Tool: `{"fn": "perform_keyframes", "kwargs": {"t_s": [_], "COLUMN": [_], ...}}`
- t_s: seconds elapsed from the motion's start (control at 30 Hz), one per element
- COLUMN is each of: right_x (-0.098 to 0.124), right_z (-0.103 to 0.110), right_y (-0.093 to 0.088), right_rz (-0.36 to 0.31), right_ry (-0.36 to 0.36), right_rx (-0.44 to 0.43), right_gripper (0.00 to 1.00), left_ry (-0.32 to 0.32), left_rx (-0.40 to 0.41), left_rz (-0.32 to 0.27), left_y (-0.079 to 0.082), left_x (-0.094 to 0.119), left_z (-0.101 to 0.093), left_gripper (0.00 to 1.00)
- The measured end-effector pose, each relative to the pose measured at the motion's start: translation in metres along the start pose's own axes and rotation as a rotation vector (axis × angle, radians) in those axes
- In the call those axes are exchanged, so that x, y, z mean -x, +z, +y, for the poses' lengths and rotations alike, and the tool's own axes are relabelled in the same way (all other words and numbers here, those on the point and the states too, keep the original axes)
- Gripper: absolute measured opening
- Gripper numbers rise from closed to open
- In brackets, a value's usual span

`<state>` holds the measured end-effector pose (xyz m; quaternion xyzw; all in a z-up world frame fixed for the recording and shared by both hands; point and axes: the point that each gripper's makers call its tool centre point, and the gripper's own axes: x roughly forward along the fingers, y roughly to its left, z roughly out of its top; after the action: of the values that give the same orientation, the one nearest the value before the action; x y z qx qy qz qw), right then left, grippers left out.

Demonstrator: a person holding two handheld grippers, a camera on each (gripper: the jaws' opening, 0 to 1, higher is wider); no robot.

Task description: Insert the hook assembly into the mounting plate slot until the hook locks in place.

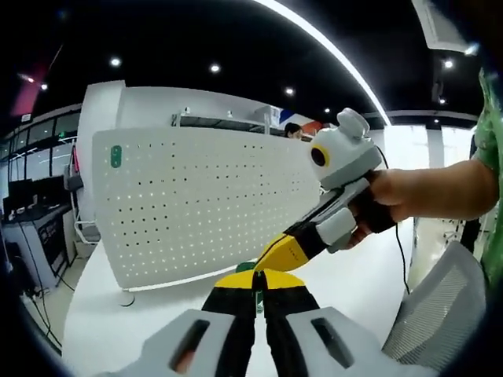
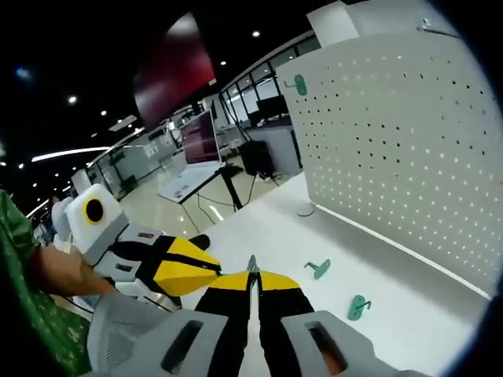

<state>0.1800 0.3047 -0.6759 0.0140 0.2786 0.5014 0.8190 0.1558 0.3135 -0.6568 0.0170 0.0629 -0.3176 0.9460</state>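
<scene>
A white perforated mounting plate point(image 1: 196, 204) stands upright on the white table point(image 1: 102, 314), with one green hook point(image 1: 116, 155) fixed near its top corner. In the right gripper view the plate point(image 2: 393, 133) rises at the right and carries that hook point(image 2: 299, 84). Two loose green hooks point(image 2: 318, 269) point(image 2: 359, 306) lie on the table before it. My left gripper point(image 1: 258, 276) is shut, its yellow tips together. My right gripper point(image 2: 251, 275) is shut on a thin green hook piece point(image 2: 251, 263). The two grippers' tips nearly touch: right gripper point(image 1: 269, 258), left gripper point(image 2: 214, 269).
A hand point(image 1: 409, 192) holds the right gripper. A grey mesh chair point(image 1: 436, 314) stands at the right. Desks with screens point(image 1: 31, 228) sit past the table's left edge, and a monitor on a stand point(image 2: 200, 137) is behind. Bare table lies in front of the plate.
</scene>
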Motion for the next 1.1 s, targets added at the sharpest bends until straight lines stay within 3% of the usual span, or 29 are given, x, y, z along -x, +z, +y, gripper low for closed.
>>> {"fn": "perform_keyframes", "kwargs": {"t_s": [0.2, 0.37, 0.5, 1.1], "right_x": [0.002, 0.002, 0.003, 0.003], "right_z": [0.003, 0.004, 0.007, 0.020], "right_y": [0.002, 0.005, 0.009, 0.017], "right_rz": [-0.004, -0.018, -0.030, -0.047], "right_ry": [0.004, -0.004, -0.001, 0.026], "right_rx": [-0.009, -0.014, -0.017, -0.016], "right_gripper": [0.00, 0.00, 0.00, 0.00], "left_ry": [0.026, 0.057, 0.069, 0.106], "left_rx": [-0.023, -0.095, -0.134, -0.130], "left_rz": [0.013, 0.021, 0.031, 0.011], "left_y": [-0.004, -0.001, -0.002, 0.002], "left_x": [0.003, 0.003, 0.002, -0.002], "left_z": [0.003, 0.004, 0.004, 0.012], "left_gripper": [0.03, 0.04, 0.12, 0.07]}}
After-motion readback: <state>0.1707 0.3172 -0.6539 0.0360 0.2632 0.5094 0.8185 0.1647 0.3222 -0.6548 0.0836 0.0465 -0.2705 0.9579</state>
